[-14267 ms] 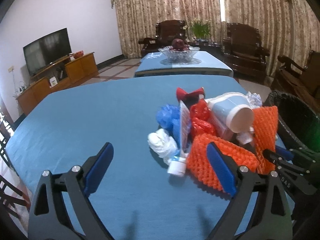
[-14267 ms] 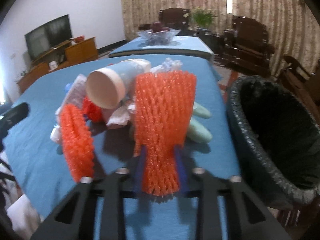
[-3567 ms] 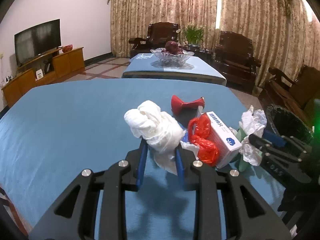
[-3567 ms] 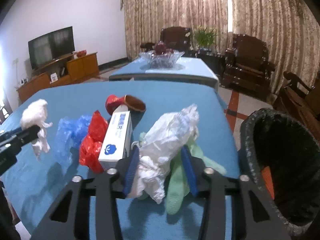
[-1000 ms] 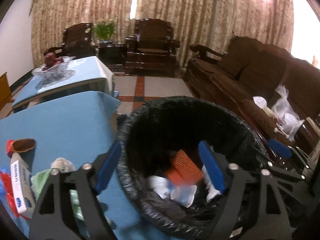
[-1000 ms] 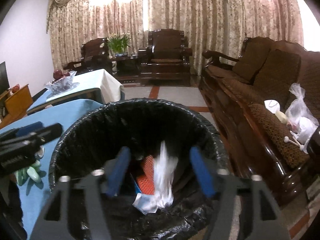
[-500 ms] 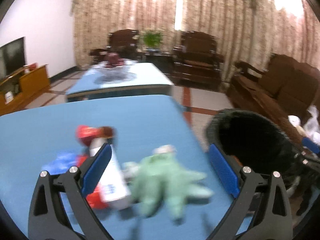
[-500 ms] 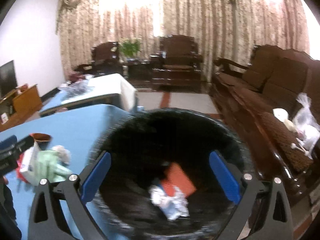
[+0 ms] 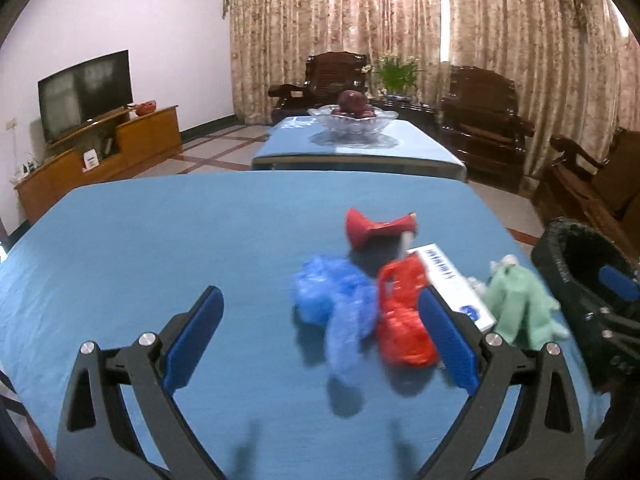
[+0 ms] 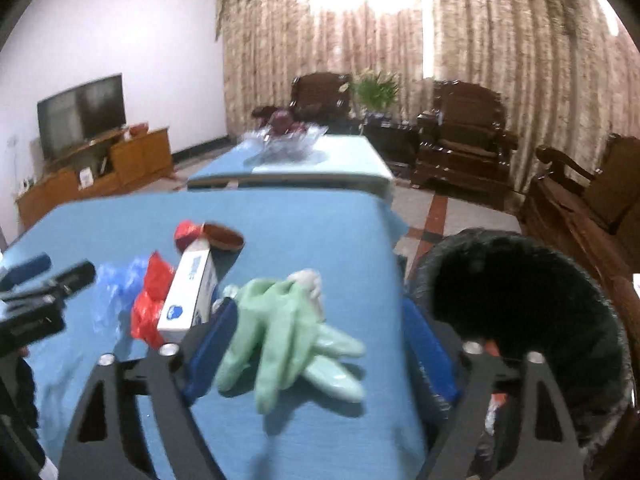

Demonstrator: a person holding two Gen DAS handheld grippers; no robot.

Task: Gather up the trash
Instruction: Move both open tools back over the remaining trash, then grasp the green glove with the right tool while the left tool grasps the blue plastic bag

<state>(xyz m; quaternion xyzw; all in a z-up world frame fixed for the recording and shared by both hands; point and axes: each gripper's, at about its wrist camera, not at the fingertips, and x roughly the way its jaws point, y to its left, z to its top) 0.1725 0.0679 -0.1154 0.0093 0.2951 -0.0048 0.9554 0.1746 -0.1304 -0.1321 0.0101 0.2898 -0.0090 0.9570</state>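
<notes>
Trash lies on the blue table (image 9: pixel 160 248). My left gripper (image 9: pixel 320 340) is open and empty, above a crumpled blue plastic bag (image 9: pixel 336 300) and a red plastic bag (image 9: pixel 404 328). Behind them are a crushed red cup (image 9: pixel 376 228) and a white box (image 9: pixel 452 284). My right gripper (image 10: pixel 320 348) is open, with a green rubber glove (image 10: pixel 284 336) lying between its fingers. The black lined trash bin (image 10: pixel 528 304) stands off the table's right edge.
A second table with a glass fruit bowl (image 9: pixel 352 120) stands behind. Dark wooden armchairs (image 9: pixel 484 120) line the curtained wall. A TV (image 9: pixel 84 92) sits on a wooden cabinet at left. The bin also shows at the right in the left wrist view (image 9: pixel 576 248).
Both grippers dropped their trash into the bin, then swung left from it back over the table. Both are open now.
</notes>
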